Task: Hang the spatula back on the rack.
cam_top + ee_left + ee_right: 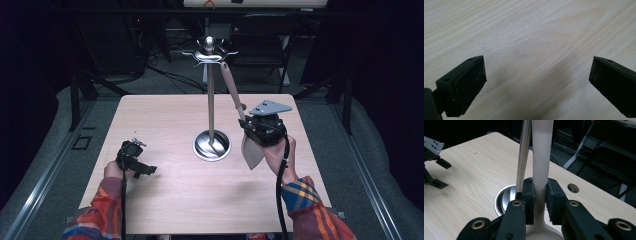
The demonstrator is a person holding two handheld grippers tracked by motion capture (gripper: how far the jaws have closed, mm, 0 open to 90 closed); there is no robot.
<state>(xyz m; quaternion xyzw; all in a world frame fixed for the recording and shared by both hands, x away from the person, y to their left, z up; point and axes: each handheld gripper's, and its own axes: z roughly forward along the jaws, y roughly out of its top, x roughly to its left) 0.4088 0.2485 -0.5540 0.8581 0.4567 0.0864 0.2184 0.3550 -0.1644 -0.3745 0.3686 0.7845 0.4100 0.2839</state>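
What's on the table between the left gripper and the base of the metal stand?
Nothing: in the high view, bare wooden table separates the left gripper from the stand's round base.

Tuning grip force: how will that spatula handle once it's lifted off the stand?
Spatula looks stiff: its handle stays straight in the right gripper. Probably bottom-heavy; the broad blade hangs lowest. The smooth handle may slip. The thin-poled stand could tip if snagged.

Table (pixel 165 200) lit bright, bkgd dark, pics soft.
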